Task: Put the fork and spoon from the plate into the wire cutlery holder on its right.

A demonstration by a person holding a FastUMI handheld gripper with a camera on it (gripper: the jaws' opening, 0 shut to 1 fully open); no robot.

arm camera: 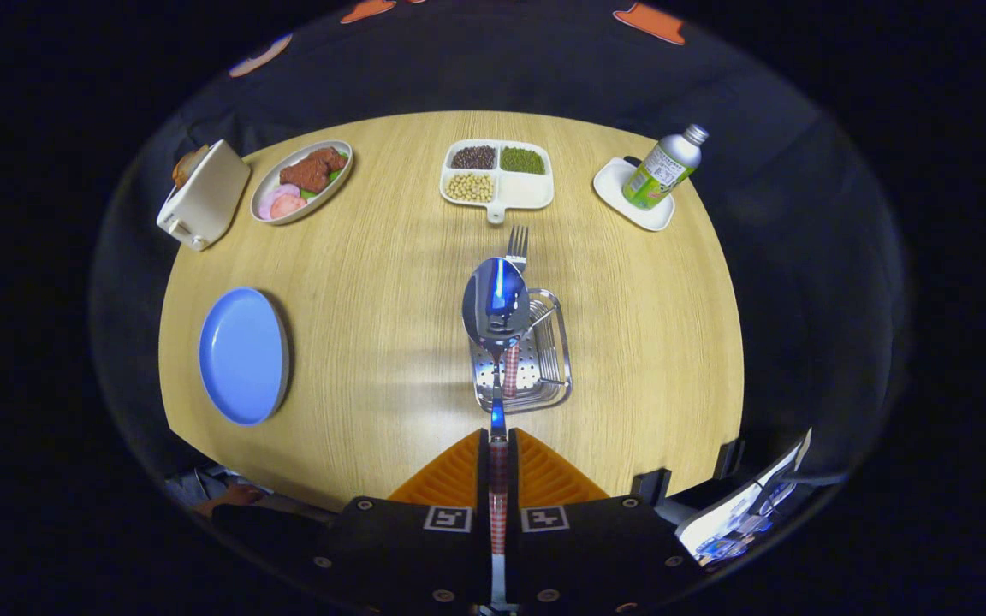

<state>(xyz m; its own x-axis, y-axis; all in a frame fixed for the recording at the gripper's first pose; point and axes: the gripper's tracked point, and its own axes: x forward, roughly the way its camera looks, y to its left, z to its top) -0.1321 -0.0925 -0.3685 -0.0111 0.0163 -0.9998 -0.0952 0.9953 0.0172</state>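
My gripper (498, 453) is shut on the handle of a spoon (495, 299) with a red checked grip, both orange fingers (450, 475) pressing on it. The spoon's shiny bowl points away from me and hangs above the wire cutlery holder (544, 376), which stands on the wooden table just ahead of the fingers. A fork (517, 248) stands in the holder, its tines poking out beyond the spoon's bowl and its red checked handle down inside. The blue plate (242, 355) lies bare on the table to the holder's left.
Along the far side of the table (373, 282) stand a white toaster (202, 195), an oval dish of food (301, 181), a divided tray of beans (497, 175), and a bottle (662, 168) on a white coaster. A person's hand (232, 496) rests at the near edge.
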